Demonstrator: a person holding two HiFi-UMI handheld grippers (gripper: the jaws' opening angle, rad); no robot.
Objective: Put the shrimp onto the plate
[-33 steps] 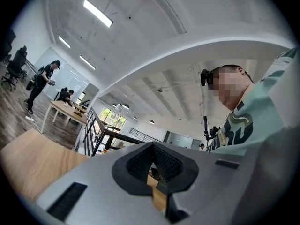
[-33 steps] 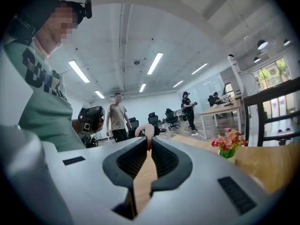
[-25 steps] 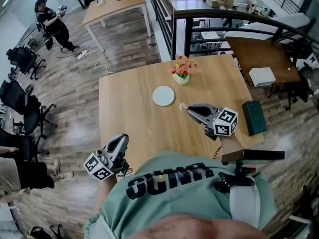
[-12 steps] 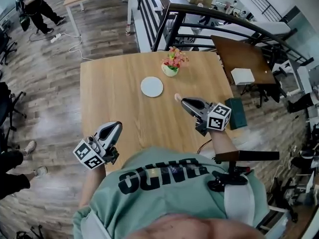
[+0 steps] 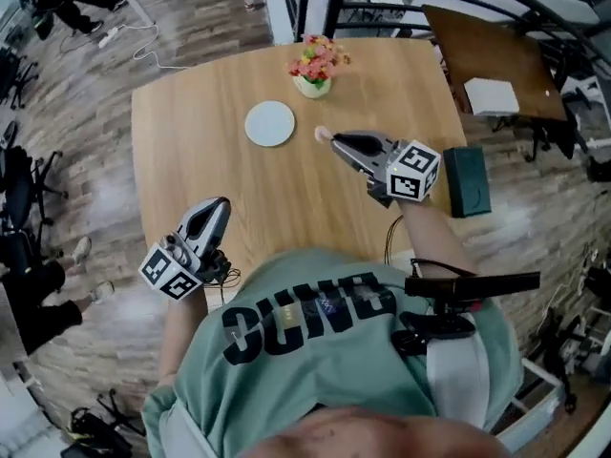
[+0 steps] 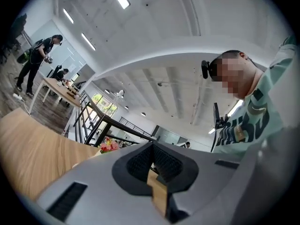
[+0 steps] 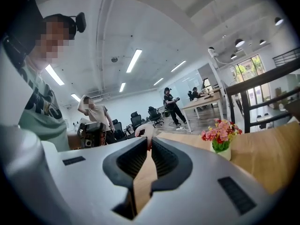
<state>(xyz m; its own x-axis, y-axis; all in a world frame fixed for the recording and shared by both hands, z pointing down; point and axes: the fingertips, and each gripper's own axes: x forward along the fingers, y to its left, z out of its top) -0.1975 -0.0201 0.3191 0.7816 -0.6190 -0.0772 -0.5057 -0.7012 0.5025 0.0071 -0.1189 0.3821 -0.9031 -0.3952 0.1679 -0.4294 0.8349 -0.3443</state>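
The right gripper (image 5: 330, 139) pinches the shrimp (image 5: 322, 134) just right of the plate (image 5: 269, 123) (flowers (image 5: 315, 62) stand behind it). The left gripper (image 5: 221, 204), jaws closed and empty, hangs well short of the plate.

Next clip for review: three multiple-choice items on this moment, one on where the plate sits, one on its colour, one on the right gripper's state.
1. In the head view, where on the table is the plate?
A. left of the flower pot and nearer the person
B. at the table's near edge
C. at the table's right edge

2. What colour is the plate?
A. blue
B. white
C. black

3. The right gripper is:
A. open and empty
B. shut on the shrimp
C. resting on the plate

Answers:
1 A, the plate lies just left of and below the flowers in the head view.
2 B, it is a plain white disc.
3 B, the fingers pinch the pink shrimp at their tips, to the right of the plate.
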